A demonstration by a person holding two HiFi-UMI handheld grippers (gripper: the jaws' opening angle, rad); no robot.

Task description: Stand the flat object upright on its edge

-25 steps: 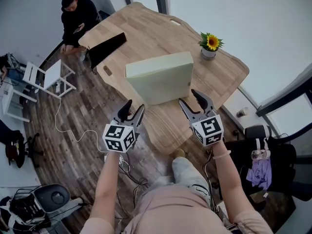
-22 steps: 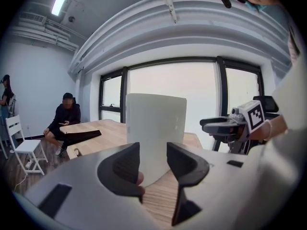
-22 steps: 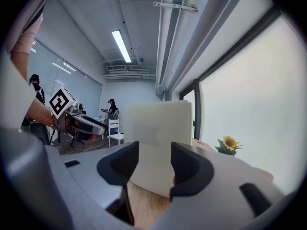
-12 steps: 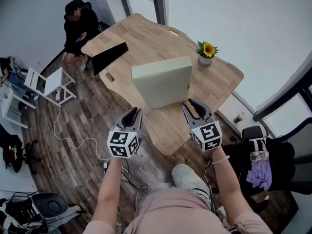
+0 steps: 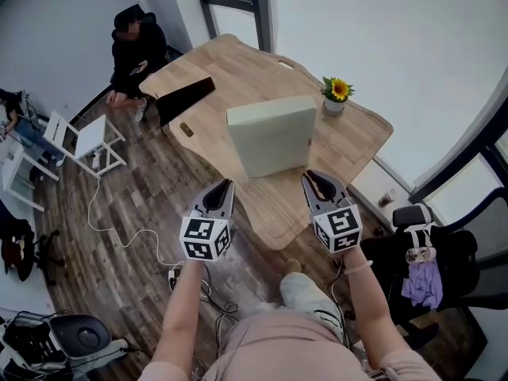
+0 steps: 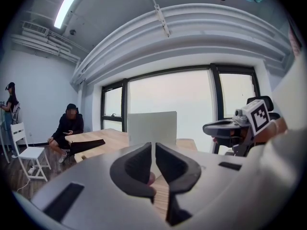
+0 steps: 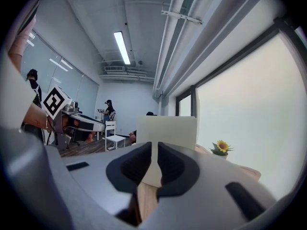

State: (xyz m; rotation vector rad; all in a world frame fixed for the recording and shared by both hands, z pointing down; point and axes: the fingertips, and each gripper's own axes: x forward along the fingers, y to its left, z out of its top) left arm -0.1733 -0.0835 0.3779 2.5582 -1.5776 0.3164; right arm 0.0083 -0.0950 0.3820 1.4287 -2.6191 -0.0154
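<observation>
Pale green slab [image 5: 270, 133] upright on its edge, mid-worktop [image 5: 353, 141].
Left claw [image 5: 223, 187] and right claw [image 5: 315, 179], drawn back, have just been closing almost together on nothing; task looks done.

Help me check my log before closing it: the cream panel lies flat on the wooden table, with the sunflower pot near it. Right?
Not quite. The cream panel is not lying flat: it stands upright on its edge on the wooden table, as the head view shows. The sunflower pot is near it, as you said.
</observation>
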